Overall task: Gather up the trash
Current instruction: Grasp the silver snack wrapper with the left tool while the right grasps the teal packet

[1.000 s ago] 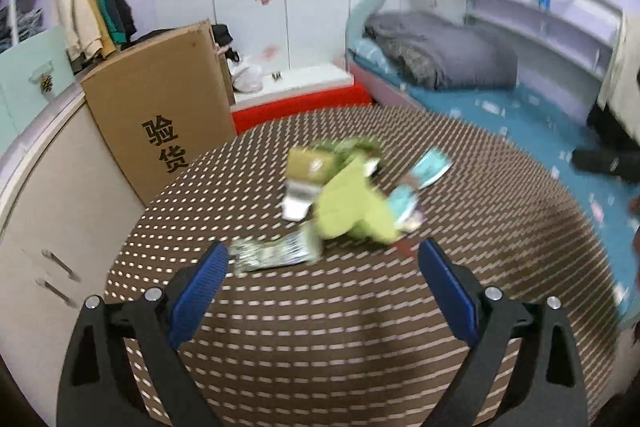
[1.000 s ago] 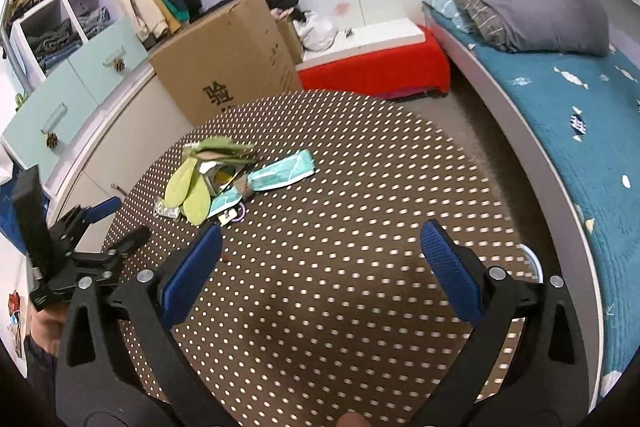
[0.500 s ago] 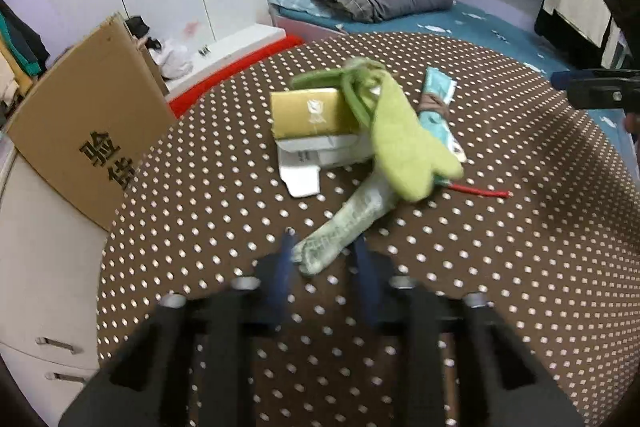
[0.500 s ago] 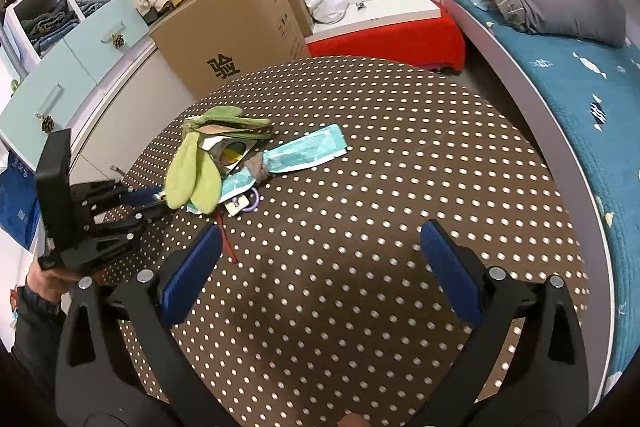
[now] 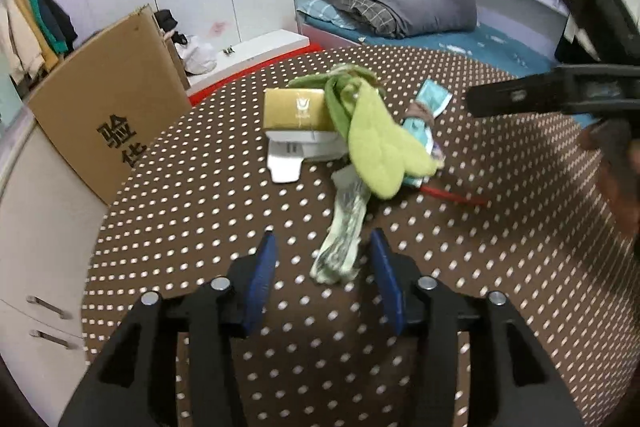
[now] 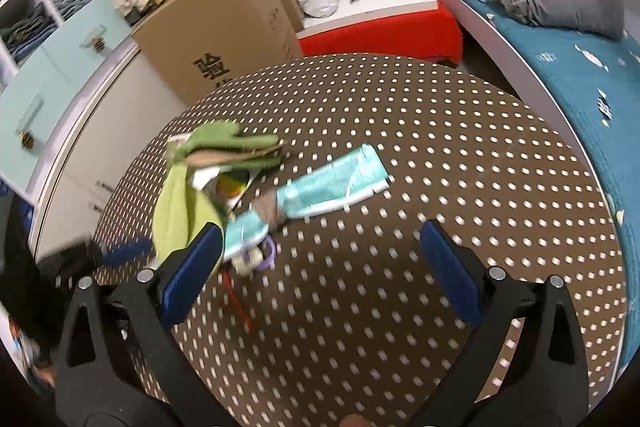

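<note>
A trash pile lies on the brown dotted table (image 5: 224, 187): a gold box (image 5: 297, 109), a white carton (image 5: 298, 149), green leaf-shaped pieces (image 5: 376, 143), a teal wrapper (image 5: 428, 103), a red strip (image 5: 452, 195) and a crumpled silvery-green wrapper (image 5: 344, 231). My left gripper (image 5: 322, 269) is partly open, its blue pads on either side of the crumpled wrapper's near end, not clamped. My right gripper (image 6: 320, 263) is wide open and empty, above the table beside the pile; the teal wrapper (image 6: 332, 187) lies ahead of it. The right gripper also shows in the left wrist view (image 5: 560, 95).
A large cardboard box (image 5: 108, 103) stands beyond the table's far left edge, against white cabinets (image 5: 36, 247). A bed with a grey quilt (image 5: 400, 3) and blue sheet lies to the far right. A red-and-white bench (image 6: 380, 23) is behind the table.
My left gripper closed from wide open to a narrow gap and moved in around the crumpled wrapper's end. My right gripper came closer to the pile, still open.
</note>
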`<state>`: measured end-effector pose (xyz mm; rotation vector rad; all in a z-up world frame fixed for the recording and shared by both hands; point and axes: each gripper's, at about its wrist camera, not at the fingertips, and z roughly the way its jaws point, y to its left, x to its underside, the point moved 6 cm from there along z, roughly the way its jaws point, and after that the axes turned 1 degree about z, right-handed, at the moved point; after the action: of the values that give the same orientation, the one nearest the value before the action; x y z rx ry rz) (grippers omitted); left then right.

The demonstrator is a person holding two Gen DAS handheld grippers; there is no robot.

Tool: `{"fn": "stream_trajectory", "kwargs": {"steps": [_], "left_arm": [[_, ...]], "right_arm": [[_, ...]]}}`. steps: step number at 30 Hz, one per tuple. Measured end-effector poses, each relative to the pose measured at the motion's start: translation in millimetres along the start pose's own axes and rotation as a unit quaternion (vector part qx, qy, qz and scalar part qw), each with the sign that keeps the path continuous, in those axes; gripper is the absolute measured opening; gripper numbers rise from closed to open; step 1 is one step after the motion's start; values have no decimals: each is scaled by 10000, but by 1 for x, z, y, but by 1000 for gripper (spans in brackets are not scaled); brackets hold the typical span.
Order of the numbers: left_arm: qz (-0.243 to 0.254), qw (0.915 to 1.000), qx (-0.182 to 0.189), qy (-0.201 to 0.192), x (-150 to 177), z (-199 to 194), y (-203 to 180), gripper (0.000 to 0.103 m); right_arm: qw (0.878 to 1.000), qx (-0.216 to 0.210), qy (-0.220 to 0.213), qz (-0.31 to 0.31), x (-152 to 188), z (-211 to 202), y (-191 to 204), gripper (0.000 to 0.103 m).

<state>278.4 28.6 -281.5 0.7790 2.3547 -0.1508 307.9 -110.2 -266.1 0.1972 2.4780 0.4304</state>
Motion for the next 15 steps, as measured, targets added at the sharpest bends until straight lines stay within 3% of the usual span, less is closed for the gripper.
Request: {"fn": "stream_trajectory", "kwargs": {"steps": [1, 4, 7, 9, 11, 15], "left_arm": [[-47, 9999, 101, 18, -1, 2, -3, 15], [-291, 9995, 150, 16, 0, 3, -9, 14], [-613, 9980, 162, -27, 5, -2, -14, 14], [-836, 9964, 156, -52, 11, -4, -16, 14], [-1047, 9943, 172, -86, 18, -10, -19, 14], [-1334, 9905, 306, -150, 31, -21, -27, 14]], "right_arm": [[10000, 18, 1, 44, -3, 4, 2, 97], [9995, 299, -6, 27, -11, 23, 12, 95], [9909, 1045, -89, -841, -7, 40, 26, 81], [9901, 1028, -129, -943, -1, 33, 23, 70], [9916, 931, -127, -887, 5, 19, 10, 49], [9926, 661, -79, -1015, 20, -5, -18, 45]]}}
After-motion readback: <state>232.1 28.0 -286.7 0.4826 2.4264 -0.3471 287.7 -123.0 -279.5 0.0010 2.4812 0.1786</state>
